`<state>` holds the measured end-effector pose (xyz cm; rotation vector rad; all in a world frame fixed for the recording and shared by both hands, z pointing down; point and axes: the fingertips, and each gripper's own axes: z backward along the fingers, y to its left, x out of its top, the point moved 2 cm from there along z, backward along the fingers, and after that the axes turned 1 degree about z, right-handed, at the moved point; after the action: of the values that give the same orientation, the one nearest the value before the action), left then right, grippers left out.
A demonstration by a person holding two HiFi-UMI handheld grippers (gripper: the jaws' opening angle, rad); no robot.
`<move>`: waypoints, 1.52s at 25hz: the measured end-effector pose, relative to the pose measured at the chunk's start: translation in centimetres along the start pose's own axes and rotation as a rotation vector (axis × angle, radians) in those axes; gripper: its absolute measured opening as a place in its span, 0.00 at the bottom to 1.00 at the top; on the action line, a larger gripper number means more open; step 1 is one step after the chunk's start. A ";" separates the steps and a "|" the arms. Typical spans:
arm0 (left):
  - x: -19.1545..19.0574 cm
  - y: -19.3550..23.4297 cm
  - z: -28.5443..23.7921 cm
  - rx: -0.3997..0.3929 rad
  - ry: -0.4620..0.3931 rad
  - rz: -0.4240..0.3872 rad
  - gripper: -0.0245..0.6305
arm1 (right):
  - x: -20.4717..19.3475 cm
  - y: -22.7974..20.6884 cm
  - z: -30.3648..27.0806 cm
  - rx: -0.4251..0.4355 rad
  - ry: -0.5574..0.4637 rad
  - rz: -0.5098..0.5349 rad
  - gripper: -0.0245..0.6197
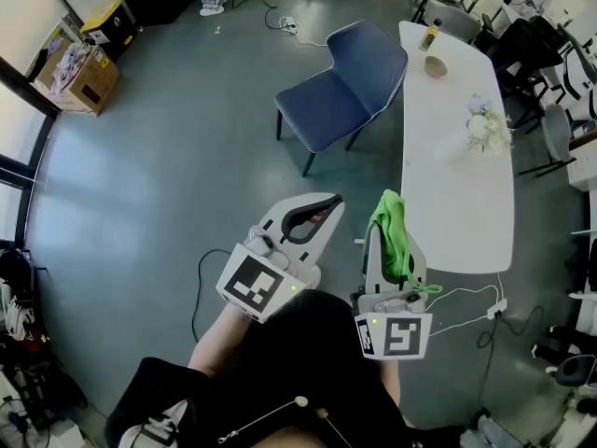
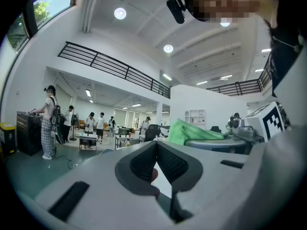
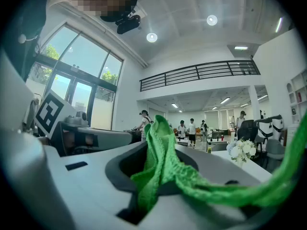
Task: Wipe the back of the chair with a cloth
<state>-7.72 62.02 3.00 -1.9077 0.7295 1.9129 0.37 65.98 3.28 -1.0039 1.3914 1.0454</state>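
A blue chair [image 1: 345, 87] stands on the grey floor ahead, its back against the end of a white table [image 1: 457, 194]. My right gripper [image 1: 384, 224] is shut on a green cloth [image 1: 394, 236], which drapes over its jaws and hangs to the right [image 3: 160, 162]. My left gripper [image 1: 328, 203] is held beside it, jaws shut with nothing between them [image 2: 156, 146]. Both grippers are held close to my body, well short of the chair. In the left gripper view, the cloth [image 2: 192, 131] shows to the right.
On the white table are a bunch of white flowers [image 1: 485, 129], a bottle [image 1: 429, 35] and a small bowl [image 1: 436, 65]. Dark chairs [image 1: 527, 49] stand beyond it. A cardboard box [image 1: 79, 73] sits far left. People [image 2: 50, 121] stand in the distance.
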 end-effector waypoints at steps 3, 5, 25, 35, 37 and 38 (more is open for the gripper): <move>0.2 -0.3 -0.2 -0.007 -0.001 -0.005 0.04 | 0.2 -0.2 0.1 0.000 -0.001 0.001 0.10; 0.3 -0.5 -0.4 -0.012 -0.001 -0.007 0.04 | 0.2 -0.3 0.2 0.000 -0.003 0.003 0.10; -0.4 0.9 -0.8 0.093 0.000 0.023 0.04 | -1.3 -4.6 1.9 -0.017 -0.013 -0.049 0.10; -1.4 -0.1 -3.4 0.099 0.033 0.000 0.04 | -2.9 -7.4 2.3 -0.017 0.005 -0.056 0.10; -0.9 0.0 -4.1 0.089 0.028 -0.019 0.04 | -2.4 -7.6 1.7 -0.010 -0.005 -0.057 0.10; -0.7 0.1 -4.4 0.084 0.023 -0.024 0.04 | -2.2 -7.6 1.3 -0.007 -0.013 -0.060 0.10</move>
<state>-4.17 59.48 3.84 -1.8818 0.7779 1.8203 8.18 65.34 4.96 -1.0368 1.3400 1.0113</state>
